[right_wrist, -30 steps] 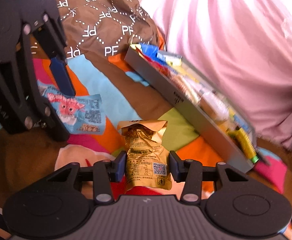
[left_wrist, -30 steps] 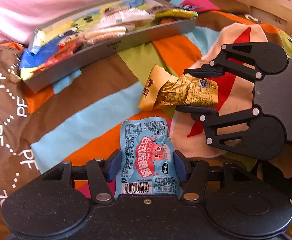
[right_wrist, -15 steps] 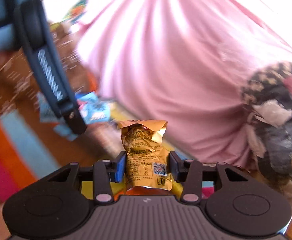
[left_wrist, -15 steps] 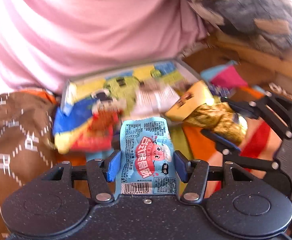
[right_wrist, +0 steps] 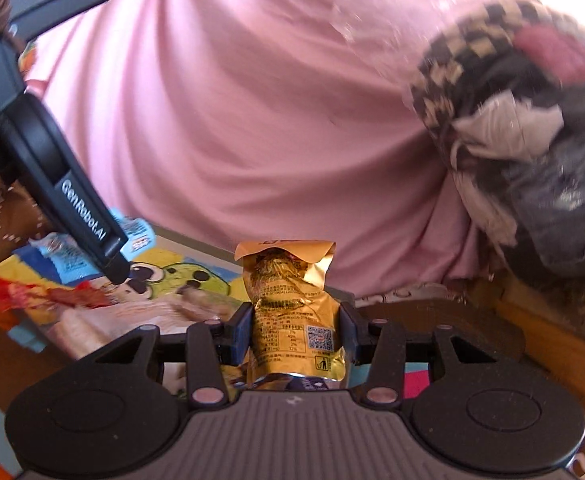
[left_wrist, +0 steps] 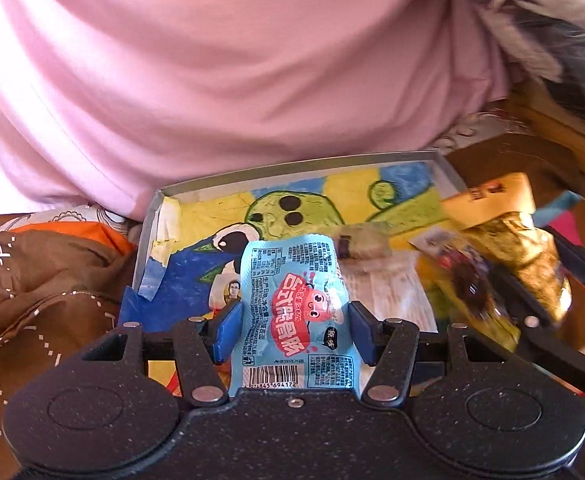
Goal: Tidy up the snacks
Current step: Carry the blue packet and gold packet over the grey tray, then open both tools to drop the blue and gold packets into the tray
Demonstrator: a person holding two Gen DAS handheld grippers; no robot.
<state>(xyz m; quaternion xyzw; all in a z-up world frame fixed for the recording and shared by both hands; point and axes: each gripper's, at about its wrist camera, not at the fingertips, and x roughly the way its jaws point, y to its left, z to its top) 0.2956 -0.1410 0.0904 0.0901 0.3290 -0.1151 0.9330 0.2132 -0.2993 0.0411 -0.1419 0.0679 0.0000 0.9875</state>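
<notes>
- Between the left gripper's [left_wrist: 294, 330] blue pads: a light-blue snack packet [left_wrist: 294, 312], pinched at its sides, barcode end toward the camera, top edge pointing out past the tips.
- Just beyond and under those tips: a shallow grey box [left_wrist: 154, 216] with a cartoon frog print on its floor. Left part of the floor shows bare print; loose wrappers lie further right, blurred.
- Right gripper [right_wrist: 294, 330]: jaws pressed onto a crinkled gold snack bag [right_wrist: 292, 304], held upright, folded top well forward of the tips, QR code facing the camera.
- From the left wrist view, the gold bag sits off to the right of the left jaws, at the box's right end, over the wrappers there.
- From the right wrist view, the left gripper hangs ahead-left of the right jaws, over the frog print; red wrappers [right_wrist: 48, 294] lie at that end.
- Behind the box: pink fabric [left_wrist: 252, 72], close against its far wall. Brown patterned cloth [left_wrist: 32, 280] left of the left jaws.
- Step, as I read it: both packets carried over the box, neither released. Placing phase.
- Next move likely: lower each packet toward the floor of the box, then spread the jaws. Blue one has bare floor under it; gold one needs a gap among the wrappers or will land on top.
- Watch: grippers are near each other, so drop one at a time.
</notes>
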